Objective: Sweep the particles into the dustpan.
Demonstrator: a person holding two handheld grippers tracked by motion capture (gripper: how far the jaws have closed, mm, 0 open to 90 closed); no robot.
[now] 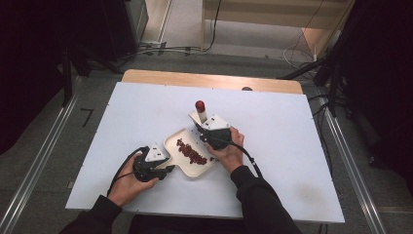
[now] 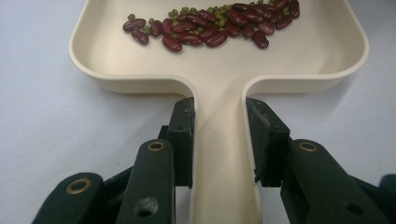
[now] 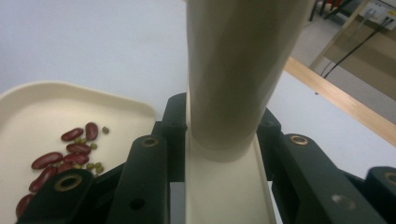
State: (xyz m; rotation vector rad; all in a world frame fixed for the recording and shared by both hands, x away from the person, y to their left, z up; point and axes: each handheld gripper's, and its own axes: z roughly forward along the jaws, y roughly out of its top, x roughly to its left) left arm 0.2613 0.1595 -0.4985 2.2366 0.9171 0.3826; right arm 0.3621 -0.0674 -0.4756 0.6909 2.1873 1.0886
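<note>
While the left tongs [image 2: 219, 140] clamp the tray [image 1: 171, 142] handle so it sits steady on the counter [image 1: 292, 146], the right tongs [image 3: 219, 135] grip a scoop [image 1: 201, 113] of beans [image 1: 191, 152] tipped up beside it.

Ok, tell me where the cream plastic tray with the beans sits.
In the high view the cream plastic tray lies on the white table near its middle, its handle clamped by the left gripper, the right gripper beside it.

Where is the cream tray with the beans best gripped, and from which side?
By its flat handle, coming level from the person's end, jaws on its two long edges. The handle is narrow and straight-sided, while the tray is wide with rounded walls. The left gripper already clamps it there, clear of the beans.
</note>
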